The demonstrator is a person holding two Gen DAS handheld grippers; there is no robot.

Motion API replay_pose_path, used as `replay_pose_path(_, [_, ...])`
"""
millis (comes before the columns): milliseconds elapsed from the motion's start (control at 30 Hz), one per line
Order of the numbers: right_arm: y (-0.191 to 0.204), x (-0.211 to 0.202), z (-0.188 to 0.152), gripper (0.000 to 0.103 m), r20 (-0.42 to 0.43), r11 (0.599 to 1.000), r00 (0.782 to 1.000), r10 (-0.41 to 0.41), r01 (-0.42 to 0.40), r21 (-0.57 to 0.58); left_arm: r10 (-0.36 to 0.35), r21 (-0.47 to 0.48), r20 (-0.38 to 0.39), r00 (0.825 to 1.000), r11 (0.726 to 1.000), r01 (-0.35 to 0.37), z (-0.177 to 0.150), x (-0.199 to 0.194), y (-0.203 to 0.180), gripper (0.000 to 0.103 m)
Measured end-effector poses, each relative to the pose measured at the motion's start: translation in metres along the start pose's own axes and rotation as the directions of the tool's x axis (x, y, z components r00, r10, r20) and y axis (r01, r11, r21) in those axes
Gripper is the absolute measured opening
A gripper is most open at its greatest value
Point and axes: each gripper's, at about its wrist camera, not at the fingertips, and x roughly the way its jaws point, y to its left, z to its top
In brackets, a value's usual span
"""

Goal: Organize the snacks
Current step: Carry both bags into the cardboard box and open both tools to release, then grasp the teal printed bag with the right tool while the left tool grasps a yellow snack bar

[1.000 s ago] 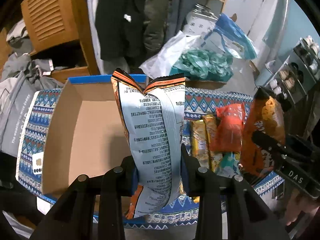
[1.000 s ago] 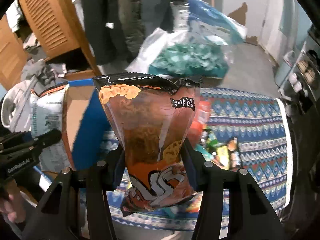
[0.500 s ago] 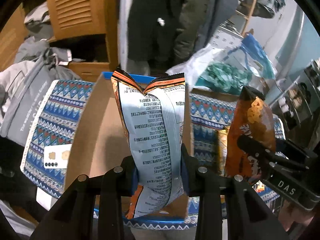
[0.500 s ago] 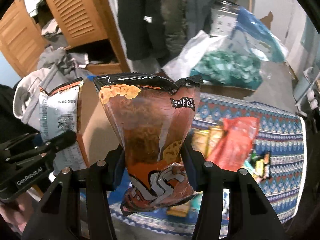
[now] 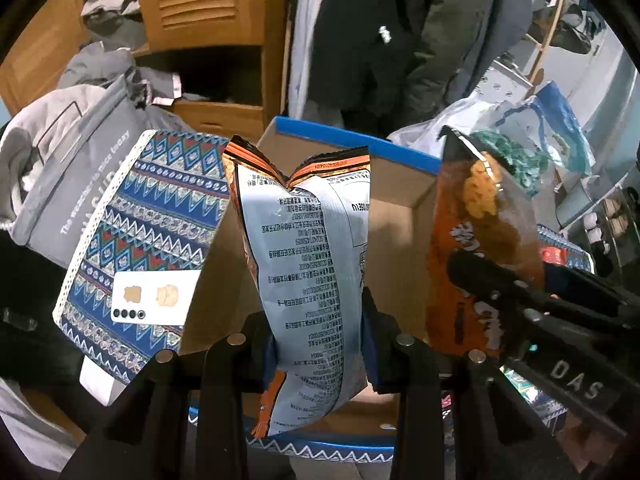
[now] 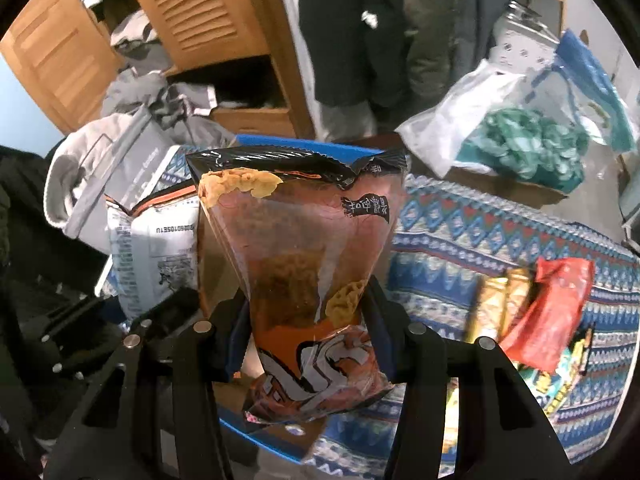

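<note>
My left gripper (image 5: 318, 354) is shut on a pale blue snack bag with an orange top seam (image 5: 308, 272), held upright over the open cardboard box with a blue rim (image 5: 400, 216). My right gripper (image 6: 306, 330) is shut on a dark orange snack bag with a black top (image 6: 304, 264), held upright just right of the left one, over the box's right side (image 6: 264, 436). Each held bag shows in the other view: the orange bag (image 5: 484, 236) and the pale bag (image 6: 154, 252).
The box sits on a blue patterned cloth (image 6: 472, 236). Loose snacks lie on the cloth to the right: a red packet (image 6: 552, 312) and gold packets (image 6: 496, 304). A white card (image 5: 154, 296) lies left of the box. Grey clothes, a wooden cabinet and plastic bags stand behind.
Both grippers have swung left with their bags, from over the loose snacks to over the open box. The two bags are now closer together. Both grips are unchanged.
</note>
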Motion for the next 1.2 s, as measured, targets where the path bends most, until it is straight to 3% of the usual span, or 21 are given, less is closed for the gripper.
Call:
replay_pose_path(433, [0.017,0.029,0.000,0.051,-0.043,1.000,0.999,0.001,-0.002,-0.025,0.021,-0.036,-0.043,0.999,0.999,-0.022,-0.005,0.016,0.018,0.036])
replay_pose_path(567, [0.016,0.027,0.002,0.054,-0.034,1.000,0.999,-0.001,0.000,-0.019,0.036,-0.069,-0.047,0.998,0.997,-0.039,-0.004,0.017,0.024,0.054])
replay_pose_path(633, [0.014,0.025,0.002,0.063,-0.024,1.000,1.000,-0.004,0.004,-0.015,0.043,-0.076,-0.037,0.998,0.996,-0.046,-0.003,0.015,0.026,0.056])
replay_pose_path(767, [0.008,0.019,0.003,0.065,-0.013,1.000,1.000,-0.013,0.013,0.003,0.043,-0.081,-0.033,0.999,0.996,-0.046,-0.001,0.012,0.025,0.060])
replay_pose_path(1200, [-0.016,-0.008,-0.009,0.070,0.018,0.997,0.997,-0.077,0.077,0.009,0.039,0.010,-0.014,0.999,0.999,-0.039,-0.005,0.000,-0.011,0.064])
